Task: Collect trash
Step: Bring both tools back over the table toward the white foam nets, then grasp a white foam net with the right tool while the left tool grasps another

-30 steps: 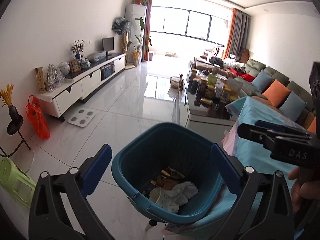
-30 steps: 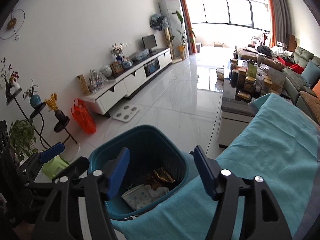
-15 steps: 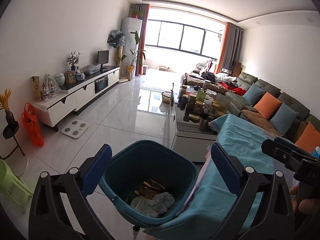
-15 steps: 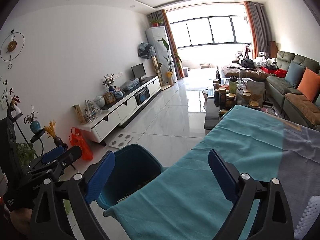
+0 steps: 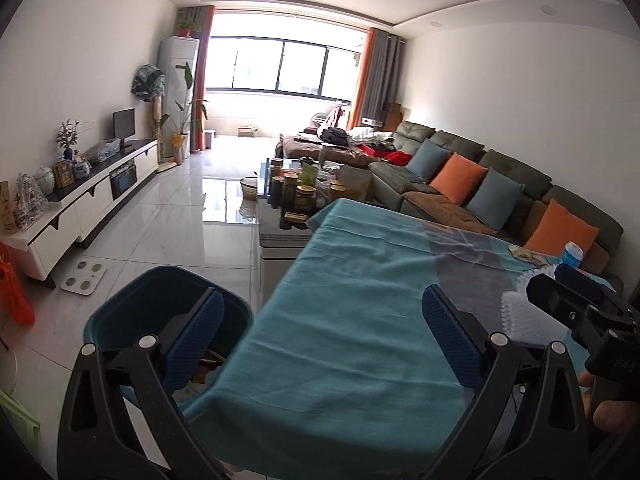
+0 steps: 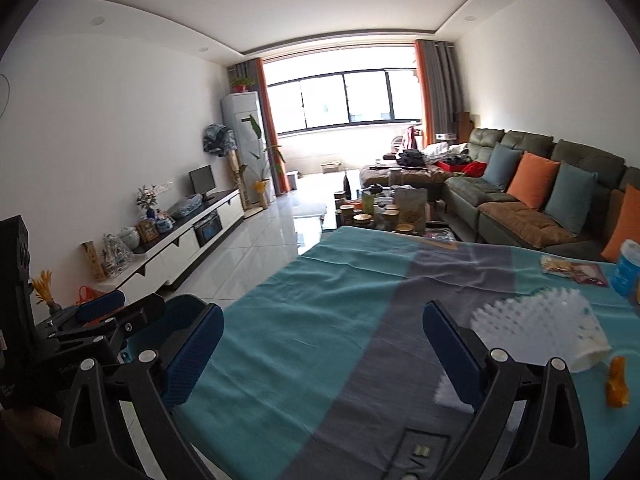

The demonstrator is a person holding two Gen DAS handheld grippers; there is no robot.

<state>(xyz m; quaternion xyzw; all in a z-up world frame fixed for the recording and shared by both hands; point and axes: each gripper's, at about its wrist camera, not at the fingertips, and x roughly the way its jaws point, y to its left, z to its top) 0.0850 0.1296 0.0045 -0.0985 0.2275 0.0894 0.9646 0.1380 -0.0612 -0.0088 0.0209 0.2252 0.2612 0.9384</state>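
Both grippers over a table draped in a teal cloth with a wide grey stripe (image 6: 360, 360). Left gripper (image 5: 324, 340) spread wide with nothing between the blue pads, hanging right over the cloth's near-left edge. Right gripper (image 6: 324, 348) still opening, pads bare too, above the grey stripe.

Dark teal plastic trash bin (image 5: 160, 312) down on the white tile floor, tucked against the table's left edge, mostly hidden behind the left gripper's finger; only a sliver of brownish scrap visible inside. Plenty of open floor (image 5: 180, 232) left of the table, running up to the bright window.

Trash still on the cloth, over on the right: white spiky foam sheet (image 6: 532, 320), small orange scrap (image 6: 616, 384) near the edge, flat printed snack wrapper (image 6: 572, 268), blue cylindrical tub (image 6: 626, 268) cut off by the frame. Printing on wrapper and tub too blurry to read; same for the faint lettering on the gripper bodies.
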